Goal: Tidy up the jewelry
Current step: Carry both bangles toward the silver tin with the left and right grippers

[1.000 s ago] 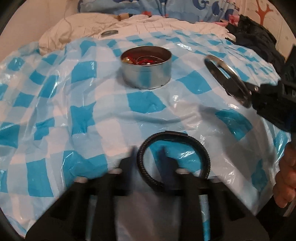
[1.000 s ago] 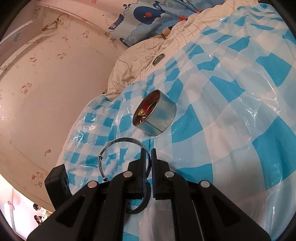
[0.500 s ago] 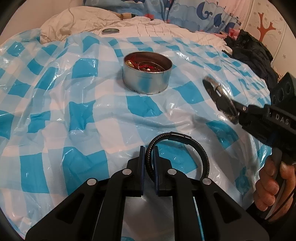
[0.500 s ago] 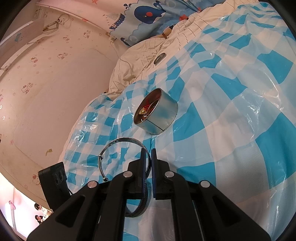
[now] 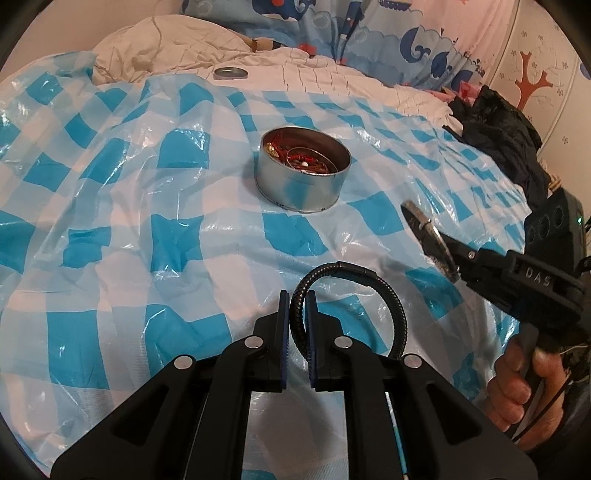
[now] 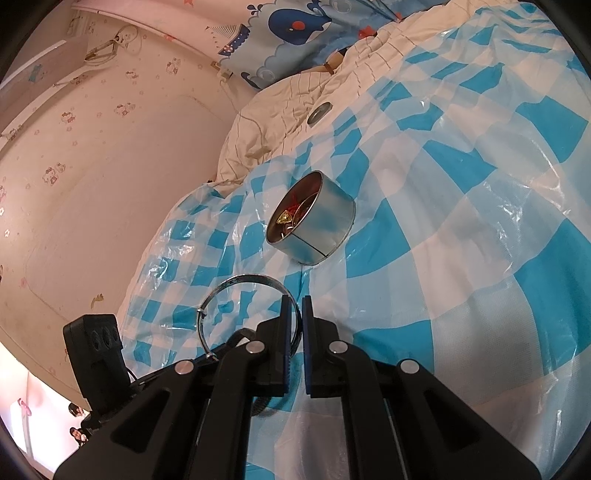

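Resting between left gripper (image 5: 297,303) pads: black bracelet (image 5: 384,291).

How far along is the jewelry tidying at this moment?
Done: the round tin already holds red and gold pieces. In hand: left gripper clamps a black braided bracelet; right gripper pinches a silver bangle. Left: both go in; lid lies apart.

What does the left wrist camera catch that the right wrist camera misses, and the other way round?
Only the left wrist view shows the hand gripping the right gripper's handle and the dark clothing heaped beyond.

Only the right wrist view shows the whale-print fabric and the pink wall.

Both show the open metal tin of jewelry, its lid, the silver bangle and the checked plastic sheet.
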`<state>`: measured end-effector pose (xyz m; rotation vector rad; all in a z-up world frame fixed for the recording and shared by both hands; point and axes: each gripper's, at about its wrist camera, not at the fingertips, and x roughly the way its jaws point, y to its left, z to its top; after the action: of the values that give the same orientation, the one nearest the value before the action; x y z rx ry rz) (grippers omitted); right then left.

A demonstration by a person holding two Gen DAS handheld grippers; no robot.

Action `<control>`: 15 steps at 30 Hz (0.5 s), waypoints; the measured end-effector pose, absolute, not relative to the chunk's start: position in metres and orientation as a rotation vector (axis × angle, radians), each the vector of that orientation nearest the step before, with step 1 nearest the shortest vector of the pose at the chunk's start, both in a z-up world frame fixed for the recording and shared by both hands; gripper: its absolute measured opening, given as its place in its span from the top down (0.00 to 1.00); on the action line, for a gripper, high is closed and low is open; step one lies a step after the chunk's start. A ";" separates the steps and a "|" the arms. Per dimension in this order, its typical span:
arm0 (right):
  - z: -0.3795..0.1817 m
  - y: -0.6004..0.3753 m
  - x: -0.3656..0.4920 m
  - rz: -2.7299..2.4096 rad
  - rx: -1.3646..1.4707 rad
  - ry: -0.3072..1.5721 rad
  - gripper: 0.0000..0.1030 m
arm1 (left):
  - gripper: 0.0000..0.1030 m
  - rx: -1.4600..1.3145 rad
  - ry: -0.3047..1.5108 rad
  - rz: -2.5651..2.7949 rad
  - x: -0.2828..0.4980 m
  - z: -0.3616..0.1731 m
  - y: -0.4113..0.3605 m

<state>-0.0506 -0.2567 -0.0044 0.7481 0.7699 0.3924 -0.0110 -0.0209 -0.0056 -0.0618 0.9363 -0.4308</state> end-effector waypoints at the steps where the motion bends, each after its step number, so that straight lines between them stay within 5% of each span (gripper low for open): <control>1: -0.005 -0.257 -0.050 0.393 0.748 0.770 0.94 | 0.93 -0.067 0.935 -0.432 -0.011 -0.005 -0.020; 15: -0.001 -0.258 -0.049 0.403 0.758 0.754 0.94 | 0.93 -0.238 0.914 -0.489 -0.002 0.010 0.004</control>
<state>-0.0490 -0.2580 -0.0007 0.7580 0.7539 0.4029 -0.0022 0.0044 0.0095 -0.2379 0.9142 -0.4889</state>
